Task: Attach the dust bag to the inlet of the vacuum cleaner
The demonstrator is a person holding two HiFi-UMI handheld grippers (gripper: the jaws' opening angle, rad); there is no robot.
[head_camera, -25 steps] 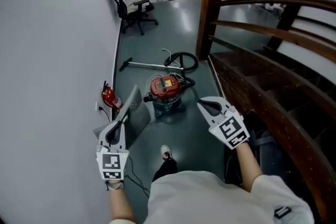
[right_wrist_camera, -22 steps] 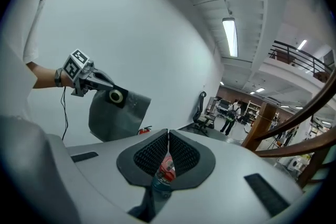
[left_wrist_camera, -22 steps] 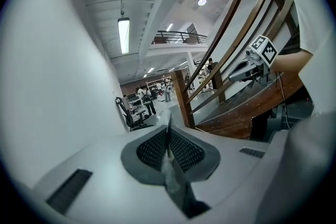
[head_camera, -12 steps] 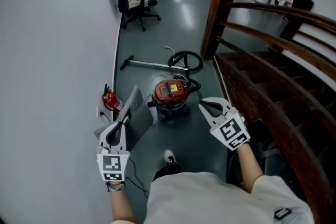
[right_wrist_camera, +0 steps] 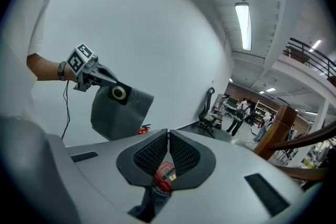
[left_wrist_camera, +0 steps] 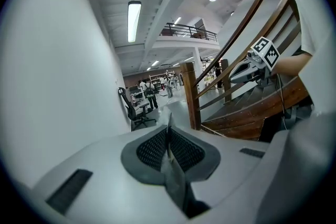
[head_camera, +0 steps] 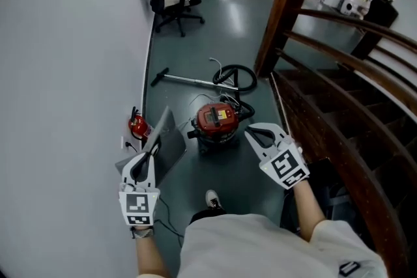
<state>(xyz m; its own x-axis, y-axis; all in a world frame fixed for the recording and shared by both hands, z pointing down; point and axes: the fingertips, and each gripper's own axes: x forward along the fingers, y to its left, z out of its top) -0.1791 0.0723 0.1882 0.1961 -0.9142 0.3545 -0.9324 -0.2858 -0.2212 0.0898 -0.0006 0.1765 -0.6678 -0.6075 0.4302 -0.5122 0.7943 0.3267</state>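
The red vacuum cleaner [head_camera: 215, 121] stands on the dark floor ahead of me, its black hose [head_camera: 236, 77] coiled behind it. My left gripper [head_camera: 154, 146] is shut on the edge of the grey dust bag [head_camera: 171, 145], which hangs to the left of the vacuum. In the left gripper view the bag's thin edge [left_wrist_camera: 174, 178] is pinched between the jaws. The right gripper view shows the bag [right_wrist_camera: 116, 113] with its round collar [right_wrist_camera: 119, 93]. My right gripper [head_camera: 251, 132] hovers right of the vacuum, shut and empty.
A metal wand [head_camera: 189, 81] lies on the floor behind the vacuum. A red fire extinguisher [head_camera: 138, 127] stands by the white wall on the left. A wooden staircase [head_camera: 339, 120] runs along the right. An office chair [head_camera: 172, 2] and people stand far back.
The vacuum cleaner has come nearer and lower in the head view as I walk toward it. Both grippers keep their hold and their spacing.
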